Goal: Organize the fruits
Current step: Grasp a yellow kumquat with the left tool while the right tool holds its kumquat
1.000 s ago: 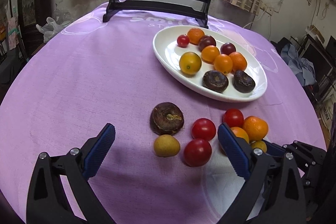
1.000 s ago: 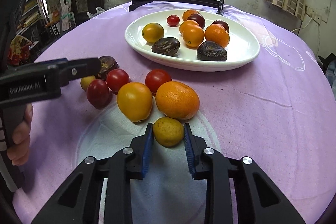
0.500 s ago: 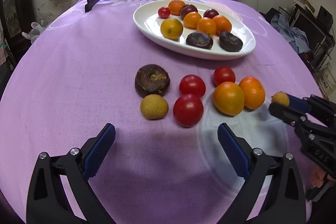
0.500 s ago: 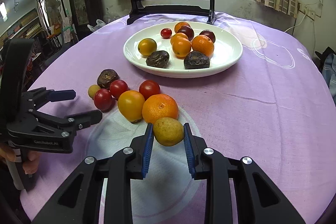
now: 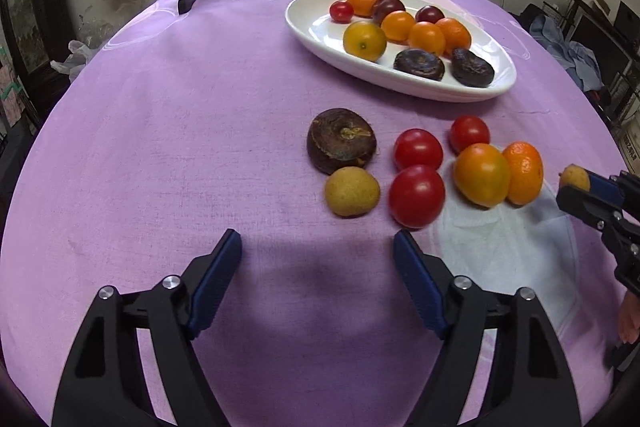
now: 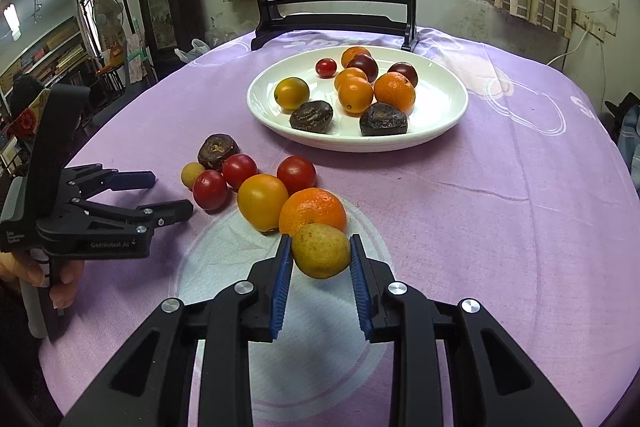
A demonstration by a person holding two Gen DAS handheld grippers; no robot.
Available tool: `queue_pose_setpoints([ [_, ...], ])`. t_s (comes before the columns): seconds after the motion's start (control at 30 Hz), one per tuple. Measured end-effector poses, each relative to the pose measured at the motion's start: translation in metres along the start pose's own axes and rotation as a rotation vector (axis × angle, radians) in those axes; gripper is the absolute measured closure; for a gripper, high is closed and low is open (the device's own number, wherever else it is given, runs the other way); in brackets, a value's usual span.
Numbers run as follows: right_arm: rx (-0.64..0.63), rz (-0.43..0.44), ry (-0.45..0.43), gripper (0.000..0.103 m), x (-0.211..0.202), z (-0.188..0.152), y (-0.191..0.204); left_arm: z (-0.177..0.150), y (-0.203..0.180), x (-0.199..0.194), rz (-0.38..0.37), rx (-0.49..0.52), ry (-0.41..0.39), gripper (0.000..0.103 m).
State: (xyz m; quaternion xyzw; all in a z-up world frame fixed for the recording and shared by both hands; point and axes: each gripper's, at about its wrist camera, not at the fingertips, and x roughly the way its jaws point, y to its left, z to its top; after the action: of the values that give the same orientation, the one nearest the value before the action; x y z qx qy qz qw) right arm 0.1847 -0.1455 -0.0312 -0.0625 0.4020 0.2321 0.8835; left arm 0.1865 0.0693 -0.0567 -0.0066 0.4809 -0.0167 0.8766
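Note:
My right gripper (image 6: 320, 259) is shut on a small yellow-brown fruit (image 6: 320, 255) and holds it above the cloth; the fruit also shows in the left wrist view (image 5: 574, 178). My left gripper (image 5: 316, 259) is open and empty, just short of a yellow round fruit (image 5: 352, 191) and a red tomato (image 5: 417, 195). A dark brown fruit (image 5: 341, 139), two more tomatoes, an orange tomato (image 5: 482, 174) and a tangerine (image 5: 524, 173) lie loose on the cloth. The white oval plate (image 6: 444, 95) holds several fruits.
The round table has a purple cloth (image 5: 180, 147). A black wooden stand (image 6: 334, 15) with a round painted panel stands at the far edge behind the plate. Room clutter lies beyond the table edges.
My right gripper has lifted the yellow-brown fruit off the cloth. My left gripper has pulled back from the loose fruits and its jaws have narrowed a little, still open.

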Motion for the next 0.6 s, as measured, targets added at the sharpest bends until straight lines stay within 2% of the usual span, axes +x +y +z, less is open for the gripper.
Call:
queue_pose_setpoints([
  [0.17,0.006,0.010,0.003,0.074,0.000,0.000,0.000,0.011,-0.008,0.007,0.043,0.030,-0.030,0.039],
  [0.2,0.005,0.011,0.002,0.074,0.000,0.000,0.000,0.013,-0.010,0.007,0.043,0.036,-0.033,0.044],
  [0.3,0.003,0.012,0.003,0.074,0.000,0.000,0.001,0.018,-0.020,0.008,0.013,0.052,-0.045,0.070],
  [0.33,0.002,0.012,0.002,0.074,0.000,0.000,0.001,0.018,-0.024,0.008,0.013,0.066,-0.055,0.075],
  [0.43,-0.002,0.004,-0.007,0.074,-0.002,0.000,0.001,0.014,-0.033,0.006,0.047,0.103,-0.074,0.075],
  [0.6,-0.001,-0.004,-0.031,0.074,-0.005,0.000,0.000,0.015,-0.033,-0.008,-0.015,0.071,-0.059,0.075],
])
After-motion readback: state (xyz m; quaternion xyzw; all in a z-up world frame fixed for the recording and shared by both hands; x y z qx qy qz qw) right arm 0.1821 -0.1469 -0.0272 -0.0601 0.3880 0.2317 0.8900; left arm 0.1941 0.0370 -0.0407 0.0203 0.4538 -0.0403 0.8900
